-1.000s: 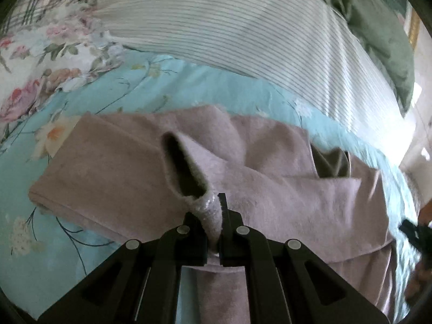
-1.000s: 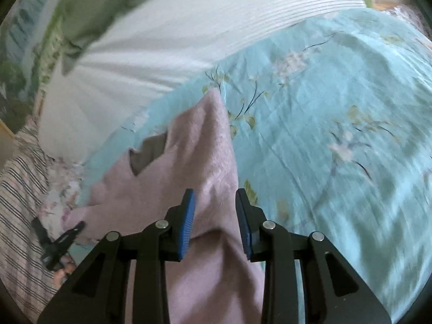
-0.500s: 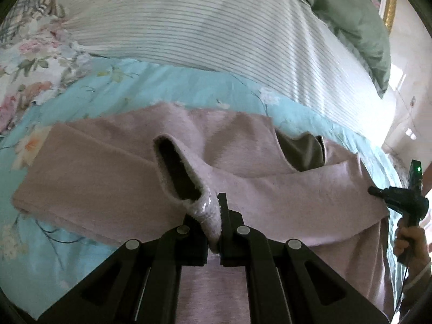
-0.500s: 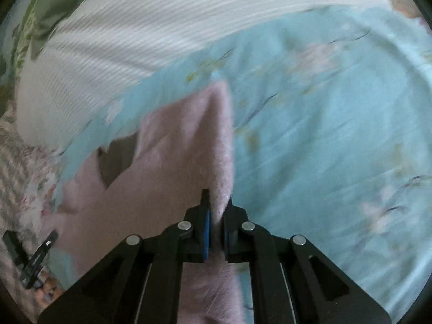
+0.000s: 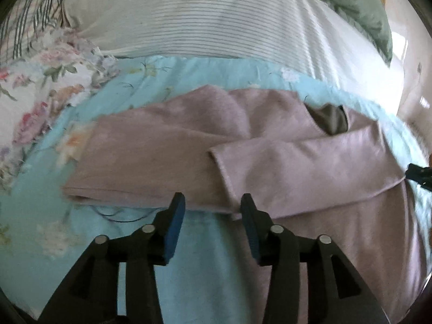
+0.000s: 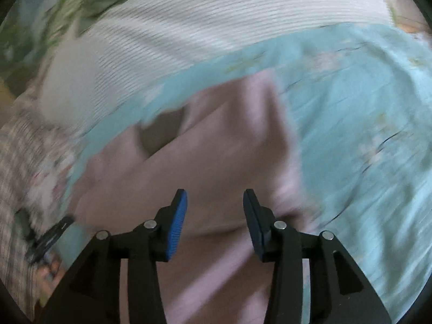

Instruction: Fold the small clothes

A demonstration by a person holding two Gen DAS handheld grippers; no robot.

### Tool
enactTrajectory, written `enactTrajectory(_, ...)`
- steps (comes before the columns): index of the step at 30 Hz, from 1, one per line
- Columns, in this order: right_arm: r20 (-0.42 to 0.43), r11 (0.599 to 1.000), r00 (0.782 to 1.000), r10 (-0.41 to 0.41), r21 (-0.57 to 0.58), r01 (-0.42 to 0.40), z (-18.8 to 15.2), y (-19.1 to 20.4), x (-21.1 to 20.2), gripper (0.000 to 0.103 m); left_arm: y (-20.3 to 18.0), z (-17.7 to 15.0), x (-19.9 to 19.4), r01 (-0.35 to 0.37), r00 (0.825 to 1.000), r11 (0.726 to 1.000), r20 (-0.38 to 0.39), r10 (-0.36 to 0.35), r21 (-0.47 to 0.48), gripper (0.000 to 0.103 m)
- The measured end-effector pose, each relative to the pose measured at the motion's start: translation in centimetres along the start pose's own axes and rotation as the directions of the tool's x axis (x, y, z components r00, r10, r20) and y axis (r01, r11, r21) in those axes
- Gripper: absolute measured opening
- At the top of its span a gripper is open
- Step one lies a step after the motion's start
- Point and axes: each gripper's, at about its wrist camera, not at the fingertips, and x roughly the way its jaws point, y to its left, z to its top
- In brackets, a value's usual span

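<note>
Sweater (image 5: 243, 145), dusty pink, lies flat on the blue flowered bedsheet (image 5: 194, 264), just below the striped pillow (image 5: 205, 19). One sleeve (image 5: 305, 170) is laid across the body, cuff end near the left gripper (image 5: 213, 216).

Step, as I read it: letting go after the sleeve fold. Left gripper's jaws are opening, blue pads spread, nothing pinched; the cuff edge sits just ahead of them, seemingly loose. Right gripper (image 6: 214, 210) is likewise opening, pads apart over the sweater's (image 6: 221, 162) lower part, cloth below but not clamped. That view is badly blurred, so contact is hard to judge.

Next move likely calls for a fresh hold on the hem or the far side of the sweater, both grippers together, to fold the body over without dragging the laid sleeve out of place.

Around: striped pillow above the sweater, green pillow (image 5: 359, 8) beyond that, floral pillow (image 5: 48, 81) off to the sweater's left. Dark lining shows at the neck (image 5: 332, 120). Nothing sits on the sweater; the soft, rumpled sheet could bunch under it.
</note>
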Motion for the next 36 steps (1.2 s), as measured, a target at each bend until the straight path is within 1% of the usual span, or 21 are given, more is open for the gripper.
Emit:
enactTrajectory(2, -0.038, 0.999, 0.999, 0.032, -0.016, -0.033, -1.4, 1.3, 0.3, 0.051, 0.0, -0.4, 0.0, 0.001, 1.0, 0.998, -0.01, -0.001, 0.055, 0.05)
enactTrajectory(4, -0.071, 0.997, 0.995, 0.07, -0.015, -0.071, -2.8, 2.6, 0.5, 0.051, -0.4, -0.8, 0.2, -0.006, 1.0, 0.991, -0.019, 0.008, 0.137, 0.051)
enactTrajectory(6, -0.093, 0.996, 0.992, 0.085, -0.01, -0.086, -3.6, 3.6, 0.7, 0.053, -1.2, -1.3, 0.9, -0.036, 0.999, 0.973, -0.021, 0.042, 0.23, 0.054)
enactTrajectory(8, -0.11, 0.996, 0.99, 0.09, -0.001, -0.091, -4.3, 4.1, 0.5, 0.056, -1.7, -1.5, 2.0, -0.065, 0.996, 0.957, -0.038, 0.079, 0.284, 0.054)
enactTrajectory(9, -0.114, 0.996, 0.99, 0.088, 0.0, -0.089, -4.5, 4.1, 0.6, 0.056, -1.7, -1.3, 2.6, -0.085, 0.994, 0.956, -0.042, 0.1, 0.282, 0.054)
enactTrajectory(11, -0.122, 0.996, 0.988, 0.091, 0.005, -0.091, -4.7, 4.4, 0.9, 0.056, -1.5, -0.8, 3.0, -0.087, 0.995, 0.961, -0.032, 0.098, 0.263, 0.054)
enactTrajectory(12, -0.125, 0.996, 0.988, 0.09, 0.009, -0.09, -4.7, 4.4, 1.1, 0.056, -1.5, -0.5, 3.1, -0.099, 0.994, 0.962, -0.014, 0.106, 0.256, 0.054)
enactTrajectory(13, -0.129, 0.996, 0.988, 0.089, 0.012, -0.088, -4.7, 4.7, 1.3, 0.056, -1.4, -0.1, 3.2, -0.1, 0.995, 0.963, 0.003, 0.103, 0.249, 0.05)
enactTrajectory(15, -0.137, 0.996, 0.986, 0.092, 0.016, -0.09, -4.8, 5.0, 1.5, 0.056, -1.2, 0.6, 3.2, -0.095, 0.995, 0.972, 0.023, 0.092, 0.217, 0.016)
enactTrajectory(16, -0.139, 0.996, 0.986, 0.092, 0.017, -0.09, -4.9, 5.1, 1.5, 0.056, -0.8, 1.0, 3.0, -0.083, 0.996, 0.979, 0.025, 0.08, 0.187, 0.001)
enactTrajectory(20, -0.14, 0.996, 0.986, 0.088, 0.02, -0.086, -5.2, 5.1, 1.5, 0.056, 1.9, 2.0, 0.4, -0.036, 0.994, 0.998, 0.101, 0.031, 0.056, 0.0)
enactTrajectory(21, -0.14, 0.996, 0.987, 0.084, 0.02, -0.082, -5.3, 5.1, 1.6, 0.056, 2.9, 2.2, -0.3, -0.023, 0.993, 1.0, 0.117, 0.021, 0.018, 0.0)
enactTrajectory(24, -0.146, 0.996, 0.985, 0.091, 0.025, -0.089, -5.5, 5.3, 2.0, 0.056, 4.6, 2.5, -1.7, 0.006, 0.991, 0.999, 0.137, 0.001, -0.053, 0.0)
enactTrajectory(26, -0.151, 0.995, 0.983, 0.101, 0.028, -0.098, -5.7, 5.3, 2.2, 0.056, 4.9, 2.7, -2.3, 0.023, 0.989, 0.999, 0.144, -0.016, -0.048, 0.0)
enactTrajectory(27, -0.152, 0.994, 0.983, 0.106, 0.03, -0.102, -5.7, 5.4, 2.2, 0.056, 4.6, 2.7, -2.3, 0.034, 0.99, 0.999, 0.136, -0.031, -0.022, 0.0)
enactTrajectory(28, -0.153, 0.993, 0.982, 0.113, 0.034, -0.109, -5.8, 5.5, 2.2, 0.056, 4.1, 2.7, -2.1, 0.045, 0.993, 0.999, 0.112, -0.046, 0.007, 0.001)
enactTrajectory(30, -0.158, 0.992, 0.98, 0.124, 0.04, -0.119, -6.0, 5.6, 2.3, 0.056, 2.9, 2.3, -1.0, 0.06, 0.996, 0.995, 0.056, -0.064, 0.074, 0.011)
enactTrajectory(32, -0.163, 0.992, 0.979, 0.124, 0.046, -0.118, -6.2, 5.5, 2.3, 0.056, 1.8, 1.5, 0.0, 0.049, 0.998, 0.989, 0.019, -0.053, 0.142, 0.041)
enactTrajectory(34, -0.166, 0.991, 0.978, 0.125, 0.058, -0.117, -6.4, 5.2, 2.2, 0.056, 0.7, 0.5, 0.8, 0.015, 1.0, 0.975, 0.004, -0.016, 0.22, 0.05)
enactTrajectory(35, -0.166, 0.991, 0.978, 0.126, 0.062, -0.117, -6.6, 5.2, 2.2, 0.056, 0.3, 0.2, 1.2, 0.013, 1.0, 0.968, -0.009, -0.011, 0.25, 0.056)
enactTrajectory(36, -0.167, 0.991, 0.978, 0.126, 0.07, -0.115, -6.7, 5.0, 2.2, 0.056, -0.1, 0.0, 1.6, 0.009, 1.0, 0.961, -0.026, -0.002, 0.276, 0.058)
